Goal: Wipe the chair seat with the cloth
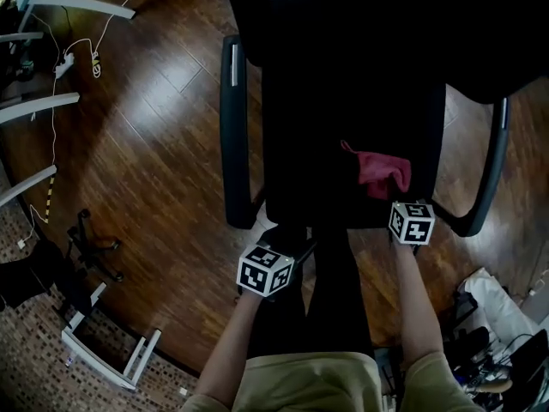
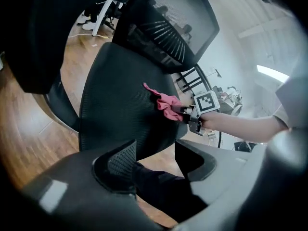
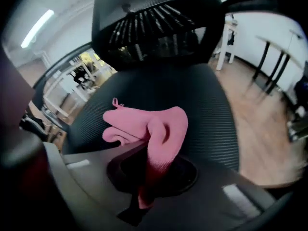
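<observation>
The black mesh chair seat [image 1: 334, 136] fills the middle of the head view. A crumpled pink cloth [image 1: 383, 172] lies on its front right part, with my right gripper [image 1: 395, 199] shut on the cloth's near end. In the right gripper view the cloth [image 3: 150, 128] bunches out from between the jaws onto the seat [image 3: 211, 105]. My left gripper [image 1: 281, 240] hovers at the seat's front left edge, open, nothing between its jaws. The left gripper view shows the seat [image 2: 115, 95], the cloth [image 2: 166, 105] and the right gripper [image 2: 188, 114] across it; my left gripper [image 2: 156, 157] is apart from the seat.
Two black armrests [image 1: 230, 127] [image 1: 491, 174] flank the seat, and the mesh backrest [image 3: 154, 23] rises behind it. Wooden floor [image 1: 146, 144] lies all round. White table legs [image 1: 39, 106] and cables [image 1: 64, 63] are at the left, a chair base [image 1: 94, 247] at lower left.
</observation>
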`<act>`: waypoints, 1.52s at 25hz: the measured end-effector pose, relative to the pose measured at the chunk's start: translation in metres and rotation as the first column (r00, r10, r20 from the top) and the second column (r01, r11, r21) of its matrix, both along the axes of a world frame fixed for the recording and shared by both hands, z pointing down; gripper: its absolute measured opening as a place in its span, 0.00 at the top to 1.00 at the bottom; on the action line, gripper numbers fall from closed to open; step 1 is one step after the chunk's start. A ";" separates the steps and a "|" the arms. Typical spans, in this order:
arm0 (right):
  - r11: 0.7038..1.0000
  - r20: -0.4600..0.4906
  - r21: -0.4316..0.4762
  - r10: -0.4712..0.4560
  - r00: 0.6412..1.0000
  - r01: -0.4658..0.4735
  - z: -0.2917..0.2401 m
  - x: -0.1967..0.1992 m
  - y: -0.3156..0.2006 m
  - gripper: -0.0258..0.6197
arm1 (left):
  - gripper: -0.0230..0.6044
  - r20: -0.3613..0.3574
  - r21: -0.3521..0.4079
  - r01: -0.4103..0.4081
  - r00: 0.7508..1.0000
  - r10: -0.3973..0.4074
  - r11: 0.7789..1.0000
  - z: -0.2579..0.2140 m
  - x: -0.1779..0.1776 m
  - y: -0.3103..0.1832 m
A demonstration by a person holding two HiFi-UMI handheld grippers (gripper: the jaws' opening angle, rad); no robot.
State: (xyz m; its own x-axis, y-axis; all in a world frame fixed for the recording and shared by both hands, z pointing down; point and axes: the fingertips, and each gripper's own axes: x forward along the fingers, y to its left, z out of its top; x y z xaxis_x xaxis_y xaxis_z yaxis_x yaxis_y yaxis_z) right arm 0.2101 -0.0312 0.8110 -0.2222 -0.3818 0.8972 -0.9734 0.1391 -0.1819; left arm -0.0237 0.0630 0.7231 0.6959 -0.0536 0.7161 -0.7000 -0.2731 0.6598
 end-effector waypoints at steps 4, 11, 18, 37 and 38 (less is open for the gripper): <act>0.994 -0.287 -0.045 0.081 0.954 -0.098 0.006 0.077 0.009 0.93 | 0.58 -0.015 -0.014 -0.011 1.000 0.011 1.000 0.007 0.009 0.004; 0.995 0.323 -0.051 -0.069 0.944 0.090 -0.013 -0.130 -0.024 0.94 | 0.58 0.026 -0.069 -0.053 0.998 0.054 0.996 0.016 -0.004 0.022; 0.862 0.632 -0.107 -0.325 0.703 0.495 -0.006 -0.306 0.029 0.94 | 0.58 0.066 -0.091 -0.039 0.997 0.045 0.995 0.014 -0.019 0.035; 0.935 0.381 -0.035 -0.314 0.869 0.353 -0.017 -0.142 0.040 0.94 | 0.58 0.046 -0.102 -0.036 0.998 0.040 0.994 0.006 -0.010 0.055; 0.895 0.485 -0.005 -0.388 0.784 0.446 -0.024 -0.189 0.048 0.94 | 0.58 0.054 -0.104 -0.037 0.998 0.043 0.994 0.006 -0.014 0.056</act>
